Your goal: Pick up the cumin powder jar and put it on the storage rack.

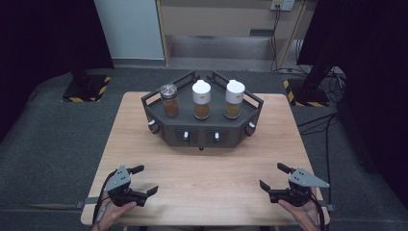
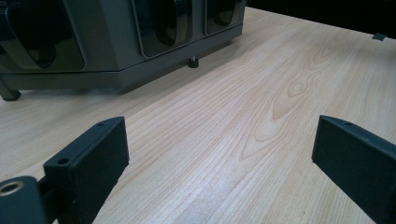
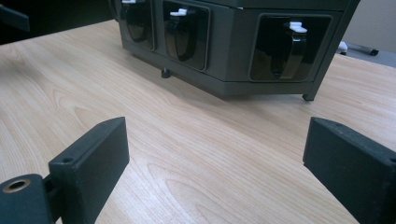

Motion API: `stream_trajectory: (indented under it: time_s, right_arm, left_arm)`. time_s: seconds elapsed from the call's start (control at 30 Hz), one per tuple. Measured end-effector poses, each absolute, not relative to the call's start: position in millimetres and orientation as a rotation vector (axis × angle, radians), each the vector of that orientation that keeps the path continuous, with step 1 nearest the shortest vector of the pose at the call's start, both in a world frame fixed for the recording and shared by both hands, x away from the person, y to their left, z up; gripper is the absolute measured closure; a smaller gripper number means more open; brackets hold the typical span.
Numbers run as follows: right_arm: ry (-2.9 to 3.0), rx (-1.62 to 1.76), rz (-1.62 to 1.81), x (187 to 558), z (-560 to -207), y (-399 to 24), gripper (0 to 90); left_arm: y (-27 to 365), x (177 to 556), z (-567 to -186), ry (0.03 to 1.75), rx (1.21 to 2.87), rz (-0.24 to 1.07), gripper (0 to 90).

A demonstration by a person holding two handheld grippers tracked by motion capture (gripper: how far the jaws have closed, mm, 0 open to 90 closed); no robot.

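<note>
1. Holding both grippers low over the near edge of the wooden table (image 1: 144,144), we keep the left gripper (image 1: 143,180) at the near left corner and the right gripper (image 1: 272,176) at the near right corner, well apart from each other.
2. Our left gripper's jaws stand wide apart, with bare wood between them in the left gripper view.
3. Our right gripper's jaws are likewise spread, nothing between them.
4. Ahead of us, toward the far side of the table, sits a dark angular rack (image 1: 202,132), its front set with small windows and white knobs.
5. On its top stand three jars of brown contents: a metal-lidded jar (image 1: 169,100) at left, a white-capped jar (image 1: 201,99) in the middle, and another white-capped jar (image 1: 234,98) at right.
6. What fills them looks like spice or powder, though we cannot tell from here.
</note>
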State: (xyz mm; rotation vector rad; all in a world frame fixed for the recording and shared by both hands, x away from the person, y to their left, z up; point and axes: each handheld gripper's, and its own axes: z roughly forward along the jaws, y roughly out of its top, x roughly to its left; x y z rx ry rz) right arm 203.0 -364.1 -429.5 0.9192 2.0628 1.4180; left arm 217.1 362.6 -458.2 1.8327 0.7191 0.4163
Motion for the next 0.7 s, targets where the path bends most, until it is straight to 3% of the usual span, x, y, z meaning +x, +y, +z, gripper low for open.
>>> stream_trajectory:
  time_s: [0.7]
  right_arm:
    - [2.073,0.934,1.445,206.6,-433.0,-368.4,6.9]
  left_arm:
    - [361.9,218.4,-458.2,0.714,1.838,0.412,2.8]
